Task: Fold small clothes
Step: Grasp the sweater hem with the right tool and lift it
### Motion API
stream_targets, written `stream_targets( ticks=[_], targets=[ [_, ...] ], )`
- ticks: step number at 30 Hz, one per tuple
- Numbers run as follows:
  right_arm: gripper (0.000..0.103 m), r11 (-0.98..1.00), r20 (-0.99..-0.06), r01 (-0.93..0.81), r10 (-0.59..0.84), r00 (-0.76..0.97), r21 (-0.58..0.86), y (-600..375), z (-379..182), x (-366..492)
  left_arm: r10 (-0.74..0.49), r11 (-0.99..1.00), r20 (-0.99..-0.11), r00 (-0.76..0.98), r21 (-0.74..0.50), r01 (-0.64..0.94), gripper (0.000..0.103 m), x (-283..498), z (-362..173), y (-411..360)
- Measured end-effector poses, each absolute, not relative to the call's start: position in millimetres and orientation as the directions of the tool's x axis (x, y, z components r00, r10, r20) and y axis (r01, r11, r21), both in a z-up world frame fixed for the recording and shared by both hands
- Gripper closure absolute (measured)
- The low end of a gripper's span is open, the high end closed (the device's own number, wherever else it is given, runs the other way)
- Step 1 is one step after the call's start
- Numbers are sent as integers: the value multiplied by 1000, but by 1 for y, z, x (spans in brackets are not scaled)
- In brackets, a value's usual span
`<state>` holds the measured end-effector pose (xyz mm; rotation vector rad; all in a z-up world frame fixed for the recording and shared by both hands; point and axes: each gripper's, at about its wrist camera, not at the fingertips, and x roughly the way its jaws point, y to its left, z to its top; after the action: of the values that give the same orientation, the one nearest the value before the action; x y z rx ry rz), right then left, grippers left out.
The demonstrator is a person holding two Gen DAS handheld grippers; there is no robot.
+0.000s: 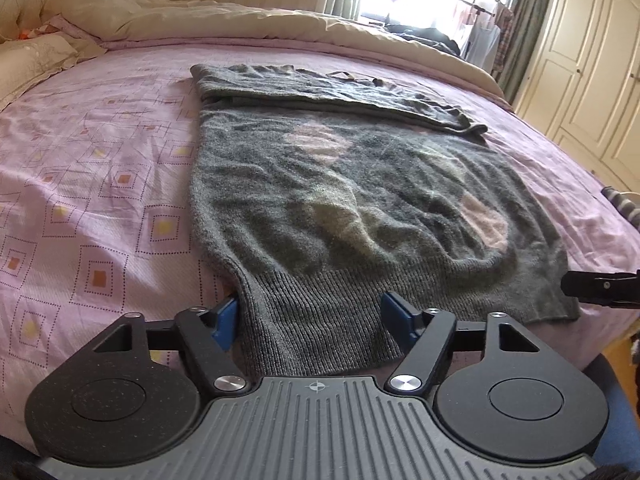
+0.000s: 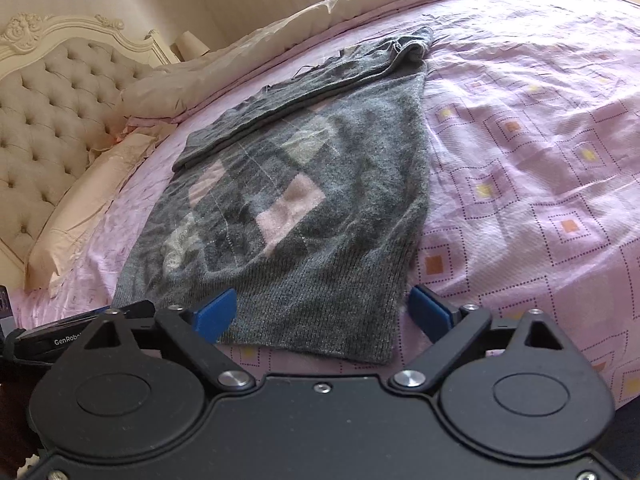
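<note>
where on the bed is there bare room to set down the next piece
The broad pink sheet on the open side of the grey sweater, away from the headboard, is bare. A narrower strip lies between sweater and pillows. It is crowded at the hem, where both grippers sit.

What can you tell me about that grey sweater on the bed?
The sweater is fuzzy grey knit with pink and pale diamond patches and a ribbed hem. It lies flat on the pink sheet, its top part folded across itself at the far end. The hem faces the person: the left tool straddles one corner, the right tool the other, pads apart, not pinching.
</note>
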<state>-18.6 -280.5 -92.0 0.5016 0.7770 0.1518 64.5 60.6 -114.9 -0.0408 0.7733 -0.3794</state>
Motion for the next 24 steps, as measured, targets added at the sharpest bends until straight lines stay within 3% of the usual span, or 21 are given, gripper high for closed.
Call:
stream_targets(
  ticks=[2, 7, 9, 15, 16, 19, 24],
  targets=[
    [32, 864, -629, 64, 310, 713, 499, -285, -93, -20, -343, 935, -672, 656, -173, 311, 48, 64, -115, 62],
    [64, 832, -629, 88, 340, 700, 547, -292, -99, -21, -356, 933, -668, 653, -212, 291, 54, 62, -114, 71],
    [65, 829, -625, 91, 338, 704, 551, -291, -100, -22, -358, 933, -667, 653, -222, 285, 55, 61, -114, 72],
    [89, 824, -627, 111, 328, 707, 555, -293, -102, -22, -359, 933, -661, 659, -250, 257, 60, 60, -114, 77],
    [89, 825, -626, 109, 327, 708, 554, -293, -101, -22, -361, 932, -658, 660, -260, 251, 63, 61, -114, 78],
    [91, 811, -601, 93, 345, 721, 577, -294, -96, -24, -346, 937, -654, 673, -271, 218, 95, 61, -116, 85],
    [92, 792, -532, 60, 349, 772, 607, -301, -71, -23, -390, 908, -613, 687, -380, 176, 99, 63, -109, 101]
  ],
)
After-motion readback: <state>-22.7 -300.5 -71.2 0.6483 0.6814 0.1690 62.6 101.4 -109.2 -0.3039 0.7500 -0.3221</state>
